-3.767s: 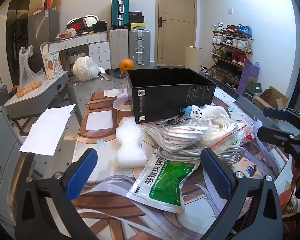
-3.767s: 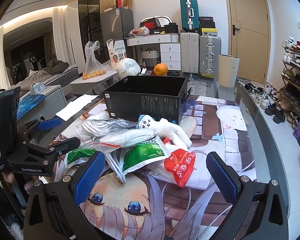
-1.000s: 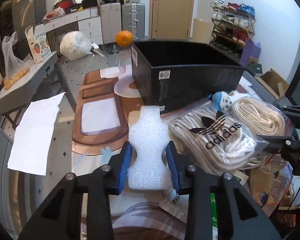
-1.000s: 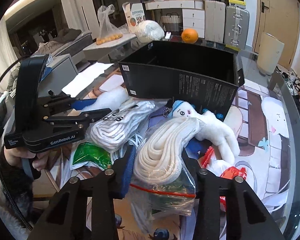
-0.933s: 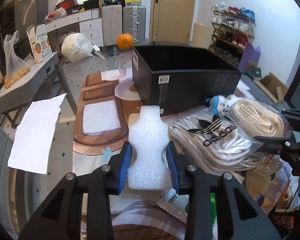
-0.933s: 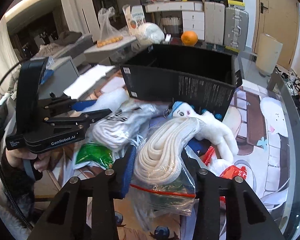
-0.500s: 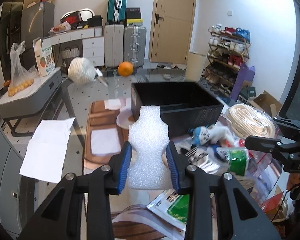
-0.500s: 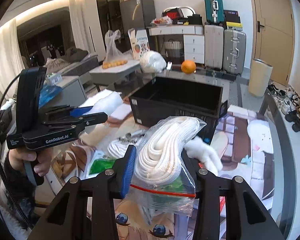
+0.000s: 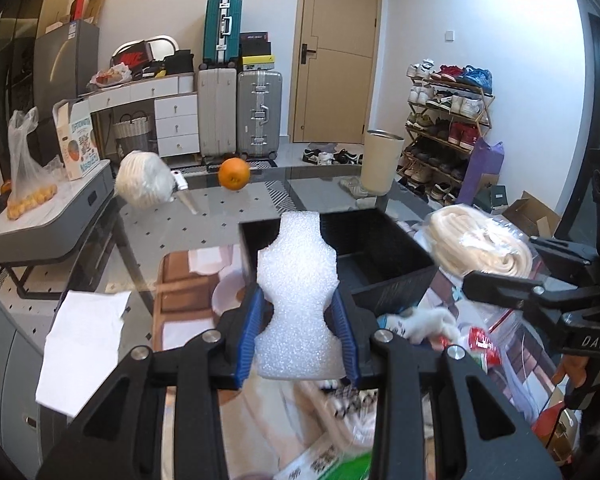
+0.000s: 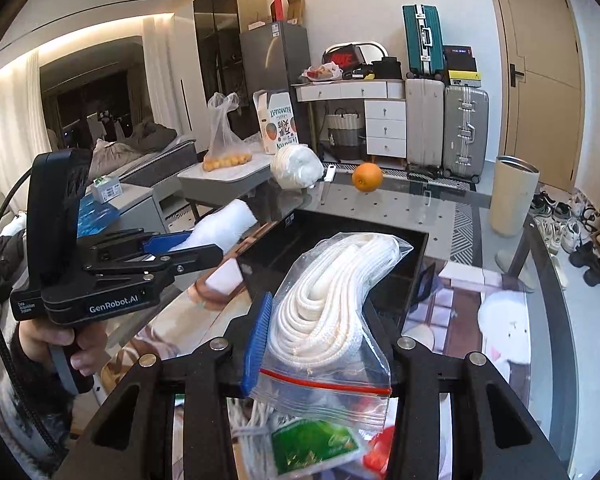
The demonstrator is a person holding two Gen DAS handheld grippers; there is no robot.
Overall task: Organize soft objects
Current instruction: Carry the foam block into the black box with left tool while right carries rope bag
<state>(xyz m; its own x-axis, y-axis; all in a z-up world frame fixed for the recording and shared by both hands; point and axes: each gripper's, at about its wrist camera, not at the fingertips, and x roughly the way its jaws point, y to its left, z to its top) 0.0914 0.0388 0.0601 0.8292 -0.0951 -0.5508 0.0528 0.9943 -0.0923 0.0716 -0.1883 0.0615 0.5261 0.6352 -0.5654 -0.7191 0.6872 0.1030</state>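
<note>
Black and stiff, the open box [image 9: 384, 256] is standing on the glass table [image 10: 412, 208], and we are judging it as the place where the soft things are going. We are holding two of them above its near edge. The bag of white rope [image 10: 332, 304] is the bigger load: the right gripper [image 10: 320, 344] is pinching it low on the coil, just above the red zip line, so the pads are pressing on rope and not only on film. We are thinking the plastic is slippery and the coil is floppy, so a hold on the empty bag edge would probably let it slide. The white foam block [image 9: 298, 304] is smaller and seems very light; the left gripper [image 9: 298, 336] is squeezing it at its narrow waist, where the wider ends are stopping it from slipping. Foam dents easily, so a gentle squeeze seems enough. Both things look harmless to drop. A plush toy [image 9: 420, 322] and packets are lying below on the table.
</note>
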